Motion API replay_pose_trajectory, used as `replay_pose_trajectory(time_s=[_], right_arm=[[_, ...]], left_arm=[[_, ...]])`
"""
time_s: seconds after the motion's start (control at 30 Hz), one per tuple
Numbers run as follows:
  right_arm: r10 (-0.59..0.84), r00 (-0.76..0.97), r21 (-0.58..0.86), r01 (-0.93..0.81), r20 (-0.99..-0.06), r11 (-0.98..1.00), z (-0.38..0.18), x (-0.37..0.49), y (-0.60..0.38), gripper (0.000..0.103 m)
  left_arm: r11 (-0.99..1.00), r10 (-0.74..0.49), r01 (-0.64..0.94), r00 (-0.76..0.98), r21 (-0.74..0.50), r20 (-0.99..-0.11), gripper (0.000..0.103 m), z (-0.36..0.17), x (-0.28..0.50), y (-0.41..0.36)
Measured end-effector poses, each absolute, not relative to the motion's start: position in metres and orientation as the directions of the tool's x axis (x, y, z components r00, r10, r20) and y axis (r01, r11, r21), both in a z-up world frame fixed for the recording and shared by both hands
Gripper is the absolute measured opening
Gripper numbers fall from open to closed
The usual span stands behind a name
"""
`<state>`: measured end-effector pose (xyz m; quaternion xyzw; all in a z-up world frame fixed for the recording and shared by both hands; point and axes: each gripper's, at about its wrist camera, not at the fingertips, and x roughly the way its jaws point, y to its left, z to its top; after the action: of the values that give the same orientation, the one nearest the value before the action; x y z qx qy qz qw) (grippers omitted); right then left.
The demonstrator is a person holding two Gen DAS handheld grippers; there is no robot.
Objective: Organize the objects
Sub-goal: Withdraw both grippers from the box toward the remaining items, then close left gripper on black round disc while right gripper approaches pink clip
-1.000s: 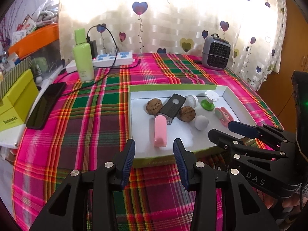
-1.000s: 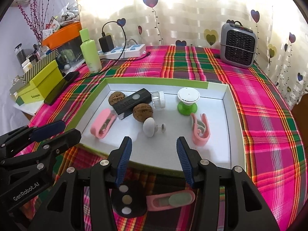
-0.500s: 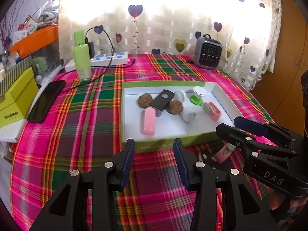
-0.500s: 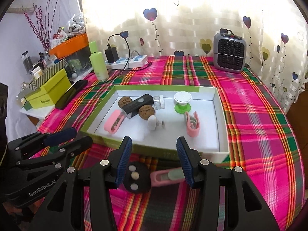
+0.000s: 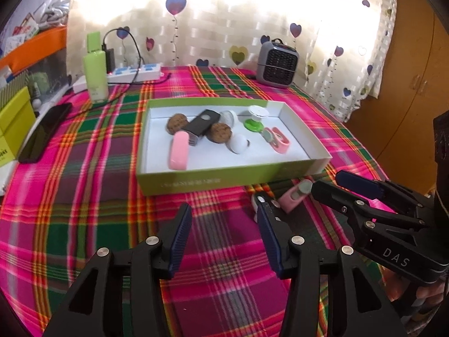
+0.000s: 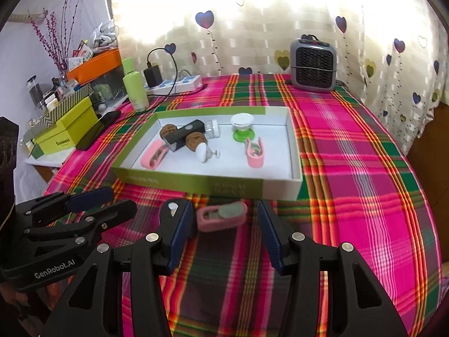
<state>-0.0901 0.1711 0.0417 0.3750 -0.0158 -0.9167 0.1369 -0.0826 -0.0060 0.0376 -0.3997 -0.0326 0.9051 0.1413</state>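
A green-sided white tray [image 5: 224,181] [image 6: 294,151] sits on the plaid cloth. It holds two walnuts [image 5: 176,122], a black device [image 5: 202,126], a pink case [image 5: 179,153], a white ball [image 5: 238,143], a green-and-white stand [image 5: 256,118] and a pink clip [image 5: 277,140]. In front of the tray lie a pink holder [image 6: 221,216] [image 5: 293,198] and a black round piece [image 6: 171,210]. My left gripper [image 5: 223,230] is open and empty above the cloth. My right gripper [image 6: 224,230] is open and empty, just behind the pink holder.
A grey heater [image 6: 313,67], a power strip [image 6: 176,84] with charger, and a green bottle [image 6: 134,88] stand at the back. A yellow-green box [image 6: 66,132] and a black phone [image 5: 45,132] lie at the left. A wooden cabinet [image 5: 407,70] is at the right.
Both grippers have pulled back from the tray and risen; the tray looks smaller and farther. The pink holder and black piece stayed on the cloth. Both stay open.
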Motion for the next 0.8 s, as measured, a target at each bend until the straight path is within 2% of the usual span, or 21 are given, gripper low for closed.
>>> replay_pose_trajectory(time_s=[0.8], right_arm=[[-0.237, -0.664, 0.166, 0.169, -0.709, -0.971, 0.025, -0.084, 0.199, 0.05]], left_arm=[[-0.925, 0.375, -0.276, -0.544, -0.262, -0.75, 0.05, 0.014, -0.101, 0.028]])
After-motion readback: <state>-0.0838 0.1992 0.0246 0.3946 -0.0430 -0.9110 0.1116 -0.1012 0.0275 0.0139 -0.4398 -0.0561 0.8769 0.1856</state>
